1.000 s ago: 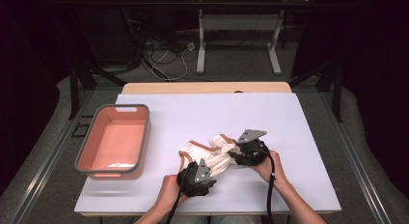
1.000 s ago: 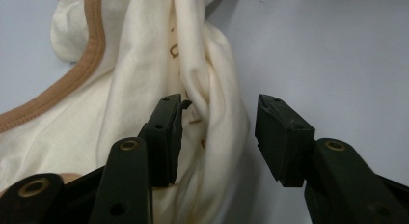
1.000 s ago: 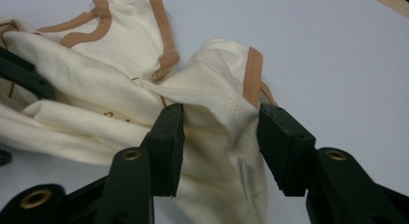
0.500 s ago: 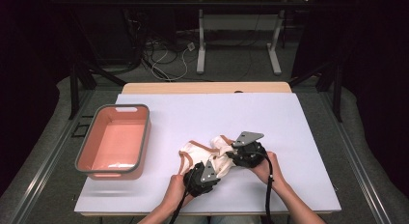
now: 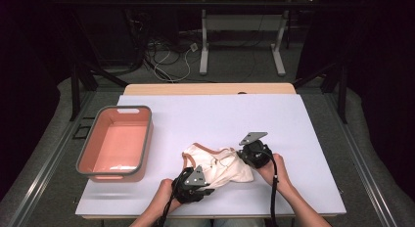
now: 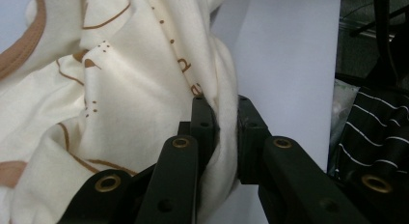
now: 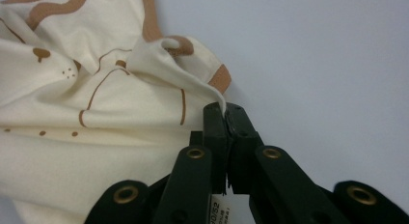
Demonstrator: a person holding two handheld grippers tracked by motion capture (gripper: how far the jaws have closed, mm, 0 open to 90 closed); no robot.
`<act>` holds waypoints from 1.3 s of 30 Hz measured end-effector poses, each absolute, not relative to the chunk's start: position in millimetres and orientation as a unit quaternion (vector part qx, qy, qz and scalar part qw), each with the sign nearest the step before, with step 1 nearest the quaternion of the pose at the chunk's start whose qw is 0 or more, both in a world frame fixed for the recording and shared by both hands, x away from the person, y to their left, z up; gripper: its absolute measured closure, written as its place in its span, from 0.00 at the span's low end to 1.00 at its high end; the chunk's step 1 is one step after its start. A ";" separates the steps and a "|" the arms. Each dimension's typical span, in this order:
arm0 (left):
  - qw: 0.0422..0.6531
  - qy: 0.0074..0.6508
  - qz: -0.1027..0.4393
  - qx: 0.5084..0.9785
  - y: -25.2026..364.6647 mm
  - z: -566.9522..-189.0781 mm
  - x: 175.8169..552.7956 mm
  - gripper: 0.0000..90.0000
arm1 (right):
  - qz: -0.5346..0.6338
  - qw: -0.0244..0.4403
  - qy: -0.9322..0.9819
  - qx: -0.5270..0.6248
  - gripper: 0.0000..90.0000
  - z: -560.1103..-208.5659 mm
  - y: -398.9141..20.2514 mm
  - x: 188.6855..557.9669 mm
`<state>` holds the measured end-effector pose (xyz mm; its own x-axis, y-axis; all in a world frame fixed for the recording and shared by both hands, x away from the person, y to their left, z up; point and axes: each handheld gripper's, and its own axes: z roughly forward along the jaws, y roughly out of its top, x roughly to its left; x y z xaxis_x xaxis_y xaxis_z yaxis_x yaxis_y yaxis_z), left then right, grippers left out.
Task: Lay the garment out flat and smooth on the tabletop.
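Observation:
A cream garment [image 5: 220, 164] with tan trim and a brown print lies crumpled near the front of the white table [image 5: 220, 114]. My left gripper [image 5: 209, 180] sits at its near left corner. Its jaws have just been closing and now pinch a thick fold of the cream garment [image 6: 144, 79], with the left gripper [image 6: 224, 122] shut on it. My right gripper [image 5: 243, 156] is at the cloth's right end. Those jaws have also just been closing, and the right gripper [image 7: 225, 113] is shut on a thin edge of the garment [image 7: 96, 103] by its tan band.
A pink tray [image 5: 147, 139] with a grey rim stands on the left side of the table. The table's front edge runs just below both hands. Dark striped fabric [image 6: 371, 132] of the person's clothing hangs past the table edge in the left gripper view.
The left hand has shifted a little at the garment's near corner, and the cloth looks slightly more gathered between the grippers. The right hand has kept its place.

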<state>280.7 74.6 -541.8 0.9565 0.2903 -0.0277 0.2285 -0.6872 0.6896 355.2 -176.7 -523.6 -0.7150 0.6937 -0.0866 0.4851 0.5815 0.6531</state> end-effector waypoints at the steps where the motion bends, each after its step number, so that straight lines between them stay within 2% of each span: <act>1: 0.366 0.146 0.040 0.918 74.6 -542.2 281.6 0.90 | 0.304 0.164 0.872 0.346 0.98 -524.3 -176.6 355.2; 3: 0.358 0.151 0.036 0.921 74.1 -542.8 282.6 0.87 | 0.300 0.158 0.877 0.340 0.97 -525.8 -177.2 356.2; 5: 0.360 0.163 0.037 0.918 74.8 -542.2 283.0 0.79 | 0.298 0.148 0.881 0.336 0.92 -525.8 -177.1 356.2; 8: 0.362 0.181 0.044 0.913 79.3 -538.3 282.0 0.65 | 0.312 0.145 0.881 0.323 0.80 -523.2 -177.0 355.0; 11: 0.368 0.205 0.049 0.906 88.4 -534.4 279.2 0.55 | 0.333 0.144 0.875 0.320 0.70 -520.4 -174.3 353.3; 15: 0.364 0.237 0.073 0.898 103.1 -532.3 274.7 0.46 | 0.352 0.149 0.871 0.308 0.67 -517.6 -167.7 349.9; 18: 0.348 0.257 0.097 0.896 112.9 -531.2 273.6 0.44 | 0.358 0.164 0.868 0.302 0.71 -517.8 -161.4 348.3; 23: 0.312 0.283 0.114 0.900 121.5 -534.2 273.9 0.41 | 0.355 0.173 0.866 0.306 0.92 -523.9 -157.4 349.9; 25: 0.305 0.287 0.109 0.901 124.0 -535.9 275.0 0.41 | 0.351 0.172 0.868 0.305 0.97 -526.0 -158.0 350.7; 28: 0.300 0.290 0.103 0.903 126.9 -536.9 275.5 0.42 | 0.345 0.176 0.868 0.310 0.99 -526.5 -158.9 351.2; 31: 0.290 0.285 0.107 0.907 125.5 -539.5 274.8 0.54 | 0.341 0.183 0.867 0.314 0.99 -526.9 -161.1 352.4; 33: 0.283 0.282 0.103 0.911 123.4 -541.8 274.8 0.57 | 0.336 0.183 0.866 0.323 0.99 -526.6 -164.0 352.7; 39: 0.283 0.288 0.095 0.910 118.7 -546.8 276.3 0.52 | 0.336 0.187 0.861 0.335 0.99 -526.6 -171.9 354.8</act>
